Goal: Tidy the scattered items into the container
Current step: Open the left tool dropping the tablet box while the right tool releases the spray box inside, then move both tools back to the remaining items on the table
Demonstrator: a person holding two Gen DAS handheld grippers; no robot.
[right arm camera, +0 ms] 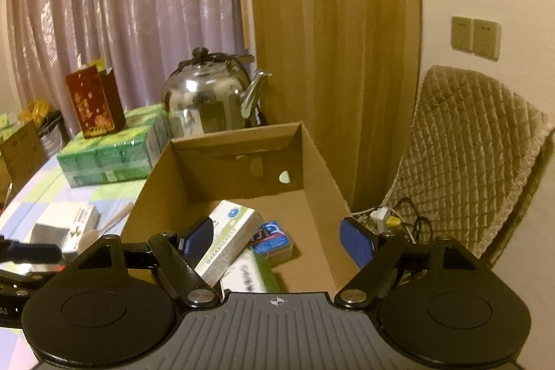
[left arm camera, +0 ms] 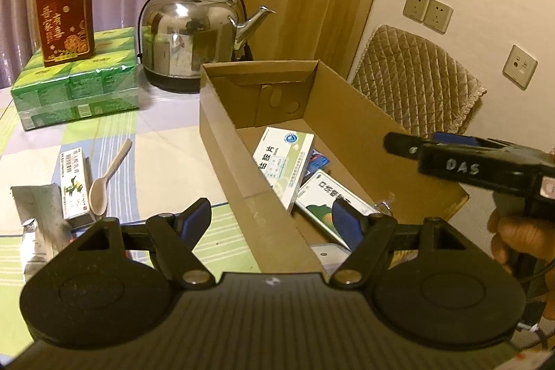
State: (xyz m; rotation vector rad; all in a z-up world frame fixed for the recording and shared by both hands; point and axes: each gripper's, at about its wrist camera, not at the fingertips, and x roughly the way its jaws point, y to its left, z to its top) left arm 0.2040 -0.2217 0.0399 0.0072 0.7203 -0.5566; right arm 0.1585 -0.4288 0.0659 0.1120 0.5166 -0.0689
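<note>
With both sets of jaws wide and empty, the left gripper (left arm camera: pixel 270 221) is best swung left of the cardboard box (left arm camera: pixel 222 141), its jaws squared across the small medicine box (left arm camera: pixel 74 186) beside the spoon (left arm camera: pixel 104 182).

both wrist views: close, angled down; shared: open brown cardboard box (left arm camera: pixel 347 113) (right arm camera: pixel 319 162), steel kettle (left arm camera: pixel 189 33) (right arm camera: pixel 204 99).
</note>
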